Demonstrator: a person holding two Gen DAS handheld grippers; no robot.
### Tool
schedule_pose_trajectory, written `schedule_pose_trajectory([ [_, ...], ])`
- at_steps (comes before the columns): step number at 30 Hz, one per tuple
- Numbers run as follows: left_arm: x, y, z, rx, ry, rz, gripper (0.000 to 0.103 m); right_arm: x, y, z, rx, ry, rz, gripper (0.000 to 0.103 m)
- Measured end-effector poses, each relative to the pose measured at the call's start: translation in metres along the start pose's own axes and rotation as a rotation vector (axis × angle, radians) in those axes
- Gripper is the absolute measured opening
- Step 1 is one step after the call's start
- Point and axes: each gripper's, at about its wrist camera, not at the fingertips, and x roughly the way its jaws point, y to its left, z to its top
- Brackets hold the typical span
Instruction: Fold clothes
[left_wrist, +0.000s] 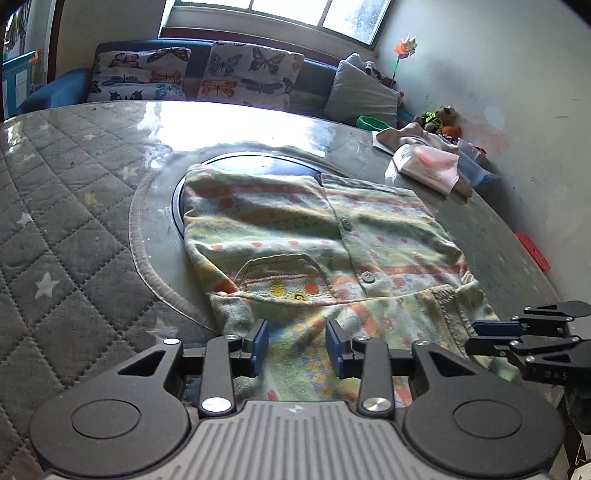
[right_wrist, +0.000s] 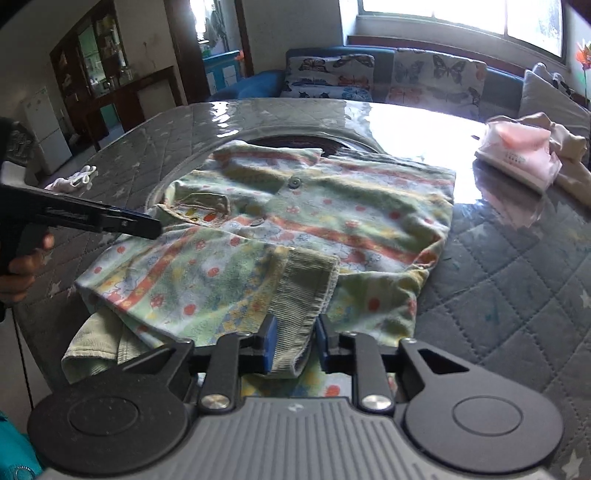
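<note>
child's buttoned cardigan (left_wrist: 317, 236) flat on quilted table (left_wrist: 74, 206). left gripper (left_wrist: 296, 345) spread over near hem; right gripper (right_wrist: 293, 343) pinching ribbed cuff (right_wrist: 303, 291). step: sleeve fold. next likely needs carrying cuff across body.

Both wrist views close over shirt (left_wrist: 314, 236)

Window (right_wrist: 461, 14): ahead of me, bright daylight, glare on worktop (right_wrist: 517, 258).
Worktop cover: grey quilted, star print.
Sofa (left_wrist: 55, 92): blue, under window, butterfly cushions (left_wrist: 251, 70).
Wall (left_wrist: 498, 74): white, scuffed.
Cabinet (right_wrist: 96, 62): dark wood, glass-fronted.
</note>
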Motion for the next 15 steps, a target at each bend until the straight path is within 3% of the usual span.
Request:
schedule_pose_trajectory([
  [7, -0.017, -0.033, -0.014, 0.121, 0.008, -0.082, 0.044, -0.005, 0.000, -0.006, 0.022, 0.018, 0.027, 0.024],
  [9, -0.017, -0.040, -0.018, 0.156, 0.018, -0.097, 0.044, -0.007, 0.005, -0.007, -0.003, 0.010, 0.011, 0.016],
  [10, -0.017, -0.043, -0.020, 0.170, 0.024, -0.096, 0.044, -0.010, 0.007, -0.006, -0.007, 0.002, 0.006, 0.006],
  [15, -0.016, -0.038, -0.025, 0.200, 0.048, -0.094, 0.044, -0.038, 0.009, 0.000, 0.012, -0.056, 0.010, 0.003],
])
